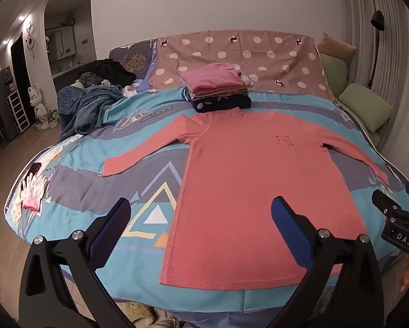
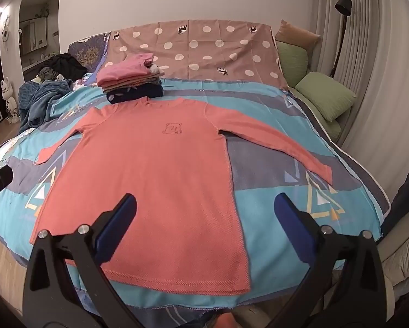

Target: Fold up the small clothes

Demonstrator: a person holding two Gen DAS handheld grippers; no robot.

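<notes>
Above the bed's (image 1: pixel 155 147) near edge, both claws hover spread wide, gripping nothing: left claw (image 1: pixel 200 227) over the coral shirt's (image 1: pixel 248 186) hem, right claw (image 2: pixel 204 222) likewise. The shirt lies flat, sleeves out; a folded stack (image 1: pixel 218 87) sits at 12 o'clock. Its small chest emblem is unreadable.

Bedspread (image 1: pixel 138 169) lies bare on both sides of the coral long-sleeve shirt (image 1: pixel 248 180), w/ open strips under each sleeve, so a gripper can pass there. Far side is blocked by folded clothes stack (image 1: pixel 218 87) touching the collar; rumpled blue blanket (image 1: pixel 87 106) fills far-left corner, white gloves (image 1: pixel 35 188) at left edge, green pillows (image 2: pixel 324 95) at right.
</notes>
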